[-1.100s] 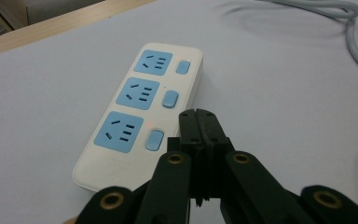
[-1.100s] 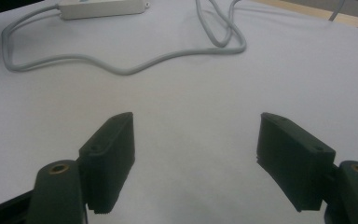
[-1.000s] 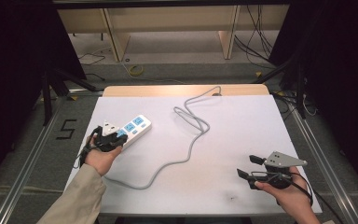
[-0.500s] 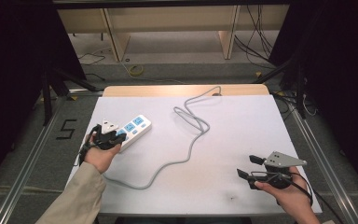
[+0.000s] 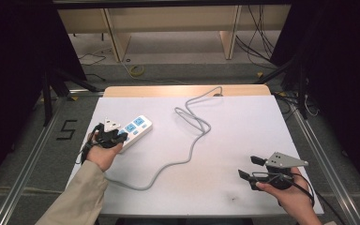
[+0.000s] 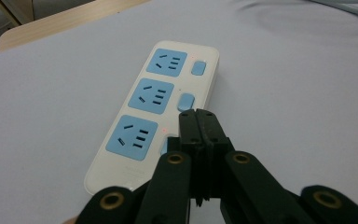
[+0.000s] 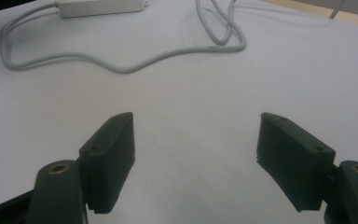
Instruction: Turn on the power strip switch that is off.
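1. Nothing has moved since the earlier frame; both hands keep their places.
2. Left gripper [image 6: 198,122]: jaws pressed together, empty, tips over the power strip's [image 5: 135,130] near switch.
3. Right gripper [image 7: 196,158]: jaws wide, holding nothing.
4. White table [image 5: 243,136] bears the strip at its left; grey cable [image 5: 187,152] loops across.
5. Wooden shelving [image 5: 168,18] stands beyond.

The white table top [image 5: 243,122] lies beneath the left claw [image 5: 122,136] and the right claw [image 5: 249,167]. A black "5" mark [image 5: 66,130] sits on the floor just left of the left claw. Well beyond that claw, past the table's wooden edge [image 5: 168,90], stands a pale shelf frame [image 5: 117,37], with a yellow cord coil [image 5: 136,71] on the floor beside it. Black cables [image 5: 258,42] hang far beyond the right claw.
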`<state>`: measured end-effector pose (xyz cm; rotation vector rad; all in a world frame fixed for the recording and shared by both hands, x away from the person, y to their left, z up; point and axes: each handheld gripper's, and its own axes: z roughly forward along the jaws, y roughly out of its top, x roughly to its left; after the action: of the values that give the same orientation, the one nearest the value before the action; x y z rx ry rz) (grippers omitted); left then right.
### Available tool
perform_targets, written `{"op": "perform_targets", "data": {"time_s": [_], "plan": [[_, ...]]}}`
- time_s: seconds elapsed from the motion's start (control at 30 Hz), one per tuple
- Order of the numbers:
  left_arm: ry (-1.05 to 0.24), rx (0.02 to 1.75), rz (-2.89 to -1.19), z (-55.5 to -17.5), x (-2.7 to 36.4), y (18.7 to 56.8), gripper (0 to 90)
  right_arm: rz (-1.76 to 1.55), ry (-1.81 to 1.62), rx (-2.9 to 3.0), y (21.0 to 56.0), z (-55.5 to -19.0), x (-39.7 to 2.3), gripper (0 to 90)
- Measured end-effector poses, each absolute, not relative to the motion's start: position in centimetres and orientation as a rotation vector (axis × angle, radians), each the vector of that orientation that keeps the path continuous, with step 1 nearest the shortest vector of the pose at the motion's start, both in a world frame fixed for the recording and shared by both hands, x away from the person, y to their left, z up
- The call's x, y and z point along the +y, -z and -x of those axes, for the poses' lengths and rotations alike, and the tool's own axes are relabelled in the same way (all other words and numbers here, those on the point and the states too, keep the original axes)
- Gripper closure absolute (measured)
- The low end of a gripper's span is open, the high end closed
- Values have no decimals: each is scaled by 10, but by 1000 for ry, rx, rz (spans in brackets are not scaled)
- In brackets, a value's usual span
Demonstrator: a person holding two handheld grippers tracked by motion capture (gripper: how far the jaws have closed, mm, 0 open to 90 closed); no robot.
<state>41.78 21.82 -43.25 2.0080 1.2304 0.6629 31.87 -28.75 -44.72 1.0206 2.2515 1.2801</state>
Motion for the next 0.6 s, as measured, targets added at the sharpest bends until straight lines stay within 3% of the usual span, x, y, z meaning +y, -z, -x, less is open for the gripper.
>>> {"op": "perform_targets", "data": {"time_s": [0.6], "plan": [[-677,1246,-2029,-428,217,434,899,-1025,-1283,2252,448,-319,-288,282]]}}
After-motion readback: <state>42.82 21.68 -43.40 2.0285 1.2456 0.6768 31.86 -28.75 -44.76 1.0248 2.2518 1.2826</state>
